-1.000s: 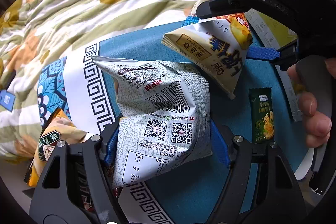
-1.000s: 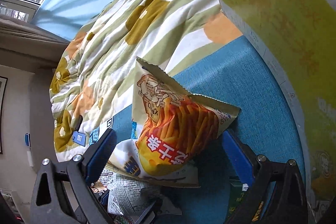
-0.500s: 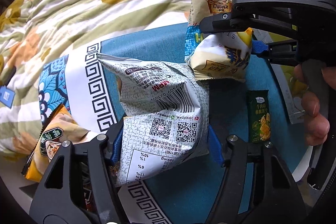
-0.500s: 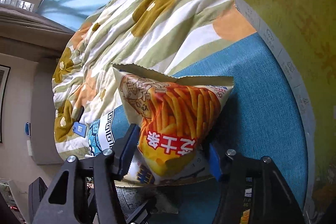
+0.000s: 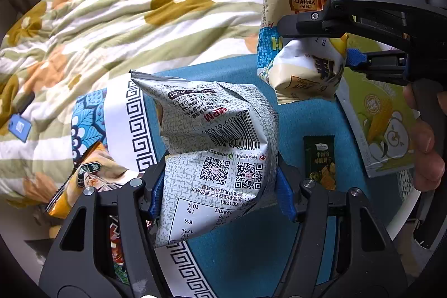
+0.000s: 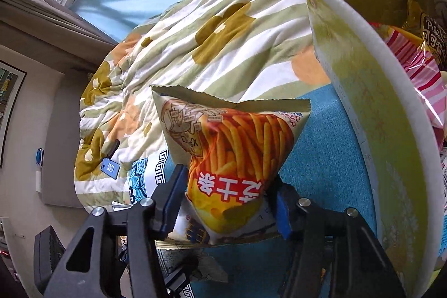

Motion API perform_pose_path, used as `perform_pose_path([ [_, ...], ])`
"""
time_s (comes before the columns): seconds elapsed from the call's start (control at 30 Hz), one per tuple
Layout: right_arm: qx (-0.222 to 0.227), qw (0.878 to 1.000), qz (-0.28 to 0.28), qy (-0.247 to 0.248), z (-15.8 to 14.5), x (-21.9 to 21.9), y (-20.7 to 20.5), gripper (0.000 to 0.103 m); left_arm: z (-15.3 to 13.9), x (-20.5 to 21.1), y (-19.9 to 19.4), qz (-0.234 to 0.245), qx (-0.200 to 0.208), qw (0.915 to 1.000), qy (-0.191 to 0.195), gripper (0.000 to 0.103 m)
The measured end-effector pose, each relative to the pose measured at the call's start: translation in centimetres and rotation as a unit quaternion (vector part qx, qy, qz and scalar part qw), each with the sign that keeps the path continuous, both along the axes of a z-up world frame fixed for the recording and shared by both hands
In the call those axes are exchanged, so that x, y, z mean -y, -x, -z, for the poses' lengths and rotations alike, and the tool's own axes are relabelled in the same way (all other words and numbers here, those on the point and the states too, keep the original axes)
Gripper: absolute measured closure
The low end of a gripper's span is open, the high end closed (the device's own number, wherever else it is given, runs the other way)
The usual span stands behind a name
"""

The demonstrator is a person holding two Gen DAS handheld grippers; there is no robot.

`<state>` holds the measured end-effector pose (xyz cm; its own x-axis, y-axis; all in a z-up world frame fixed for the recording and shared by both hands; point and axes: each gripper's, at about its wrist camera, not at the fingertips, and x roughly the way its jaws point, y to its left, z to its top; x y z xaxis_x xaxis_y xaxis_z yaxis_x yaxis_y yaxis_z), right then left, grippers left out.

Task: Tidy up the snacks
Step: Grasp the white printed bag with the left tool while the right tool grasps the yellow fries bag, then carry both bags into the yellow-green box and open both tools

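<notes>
The puffy orange and cream bag of fries snacks [image 6: 237, 158] hangs in the air, pinched low down by the right claw [image 6: 229, 203], its long side pointing up and away. The tall yellow-green cardboard box [image 6: 363, 113] with snacks inside stands just to its right, so I think the bag goes there next. The left claw [image 5: 220, 186] squeezes a crinkly silver-white snack bag [image 5: 218, 136] above the blue cloth [image 5: 301, 116].
</notes>
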<state>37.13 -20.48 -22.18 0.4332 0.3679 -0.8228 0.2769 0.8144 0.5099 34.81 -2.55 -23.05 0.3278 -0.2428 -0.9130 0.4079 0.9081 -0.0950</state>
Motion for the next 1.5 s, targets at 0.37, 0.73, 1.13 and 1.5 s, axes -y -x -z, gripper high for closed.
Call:
perform_pose_path([
  [0.37,0.083,0.996,-0.019,-0.002,-7.5,2.7,1.9,0.051,-7.4,3.4,1.4,-0.015,0.071,0.9973,0.009,0.043],
  [0.73,0.154,0.987,0.008,0.045,-14.3,10.8,5.8,0.051,-12.9,11.6,1.3,0.014,0.104,0.9932,0.05,0.043],
  [1.13,0.159,0.983,0.042,0.079,-15.4,20.1,7.5,0.051,-11.6,23.4,-0.8,0.031,0.06,0.9948,0.076,0.043],
  [1.5,0.151,0.985,-0.001,0.084,-14.5,25.1,6.5,0.051,-10.2,23.6,1.1,-0.026,0.059,0.9937,0.091,0.001],
])
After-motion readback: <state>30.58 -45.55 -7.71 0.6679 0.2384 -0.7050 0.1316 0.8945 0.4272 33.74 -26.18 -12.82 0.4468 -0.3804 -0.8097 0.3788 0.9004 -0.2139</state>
